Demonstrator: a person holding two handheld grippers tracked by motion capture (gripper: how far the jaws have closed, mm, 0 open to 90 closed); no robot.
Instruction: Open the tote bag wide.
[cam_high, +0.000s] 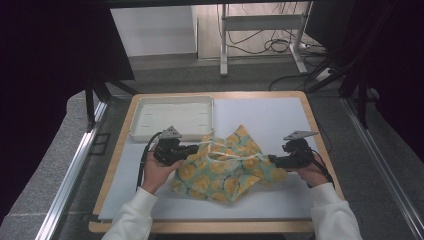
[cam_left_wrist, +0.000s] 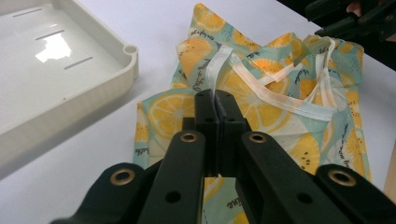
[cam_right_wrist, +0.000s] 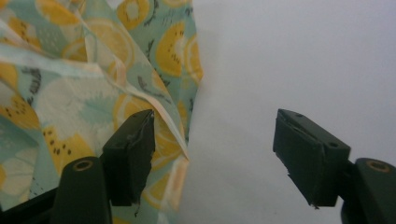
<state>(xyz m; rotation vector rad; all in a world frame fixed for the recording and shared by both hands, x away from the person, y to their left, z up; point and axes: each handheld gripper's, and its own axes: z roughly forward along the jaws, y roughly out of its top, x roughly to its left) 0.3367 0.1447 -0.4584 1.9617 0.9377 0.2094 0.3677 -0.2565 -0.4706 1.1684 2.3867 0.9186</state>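
Lemon-print cloth bag (cam_high: 220, 167) lies crumpled mid-worktop (cam_high: 270, 117): light, floppy, best taken by hems or tape. Left gripper (cam_left_wrist: 215, 100) has its jaws clamped, seemingly on the white strap (cam_left_wrist: 261, 91); right gripper (cam_right_wrist: 215, 151) gapes wide, straddling the bag's edge, nothing pinched.

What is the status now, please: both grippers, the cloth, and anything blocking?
Left gripper shut on white strap. Right gripper open at lemon-print cloth edge. White tray beside, not blocking.

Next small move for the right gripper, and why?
Probably slide the right gripper sideways over the cloth edge, then close. Its jaws stand open with one over the cloth and one over bare table, while the left gripper is shut on the strap.
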